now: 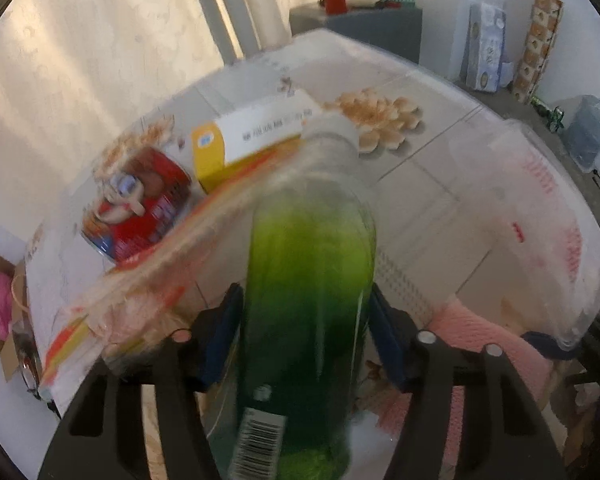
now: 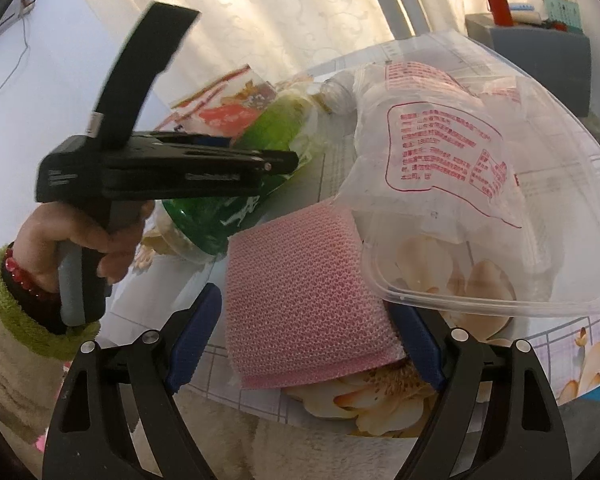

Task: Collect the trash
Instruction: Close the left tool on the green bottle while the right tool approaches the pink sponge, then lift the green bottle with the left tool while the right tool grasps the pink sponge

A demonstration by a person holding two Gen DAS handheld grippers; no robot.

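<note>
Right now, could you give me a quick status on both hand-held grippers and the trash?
Left hand-held gripper shut on green bottle. Right hand-held gripper open around pink sponge. Clear tub crowds sponge.

The left gripper (image 1: pixel 306 336), lower centre of its view, clamps its blue pads on a green bottle (image 1: pixel 312 280). The left hand (image 2: pixel 80 240) grips its handle at mid-left; the right gripper (image 2: pixel 306 340) stands wide

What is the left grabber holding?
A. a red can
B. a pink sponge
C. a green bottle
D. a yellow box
C: the green bottle sits clamped between the left gripper's blue pads, while the pink sponge is by the right gripper.
</note>
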